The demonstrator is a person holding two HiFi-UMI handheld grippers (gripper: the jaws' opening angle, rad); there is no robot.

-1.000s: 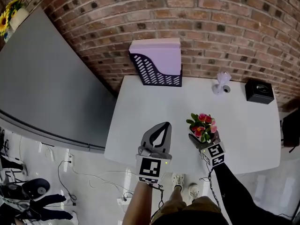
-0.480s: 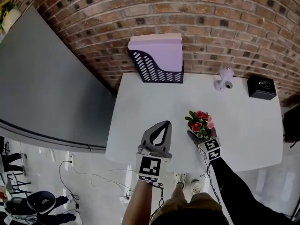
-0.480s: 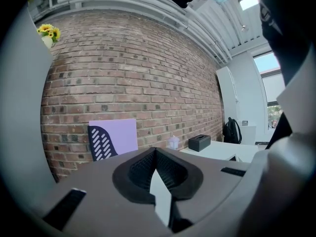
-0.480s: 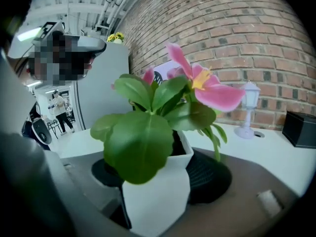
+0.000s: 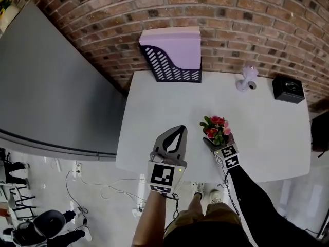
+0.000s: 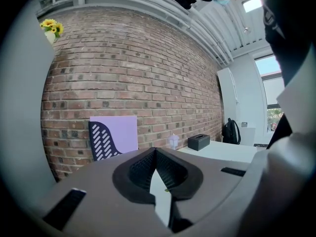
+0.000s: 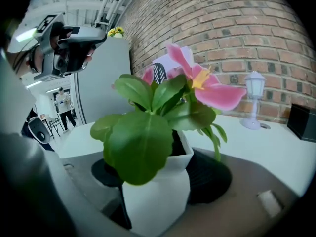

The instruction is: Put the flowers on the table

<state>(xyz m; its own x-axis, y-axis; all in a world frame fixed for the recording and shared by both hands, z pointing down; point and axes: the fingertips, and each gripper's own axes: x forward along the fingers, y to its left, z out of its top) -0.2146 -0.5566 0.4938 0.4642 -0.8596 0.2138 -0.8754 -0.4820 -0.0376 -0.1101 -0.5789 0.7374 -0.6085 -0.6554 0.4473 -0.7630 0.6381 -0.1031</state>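
- Firstly, at the far left a tall grey partition [image 5: 46, 86] stands beside the brick wall [image 5: 257, 14]. A small vase of sunflowers [image 6: 49, 27] is on top of it.
- Next, the white surface [image 5: 154, 112] lies to the right of the partition. At its back left corner, against the wall, stands a file holder [image 5: 172, 55] with a lilac body and a dark slotted side.
- The left claw [image 5: 181, 129] hovers over the front edge of the surface, a little left of the middle. In the left gripper view its two jaws meet at the tips with nothing between them, so it is clenched and empty.
- Just to the right of it are the flowers [image 5: 217, 129]: pink and red blooms with green leaves, in a white pot [image 7: 157, 201]. They are over the front part of the surface, a little right of the middle and well apart from the things at the back.
- The right claw [image 7: 160, 181] reaches in from the front edge and is grasping the white pot. One jaw lies at each side of it, and the pot stands upright. I cannot tell if the bottom of the pot touches the surface.
- Further right, at the back, a small pale lantern [image 5: 247, 77] stands near the wall.
- Right of the lantern, a black box [image 5: 288, 88] sits near the back right corner.
- At the far right, past the edge of the surface, a dark bag [image 5: 321, 133] is partly cut off by the frame.
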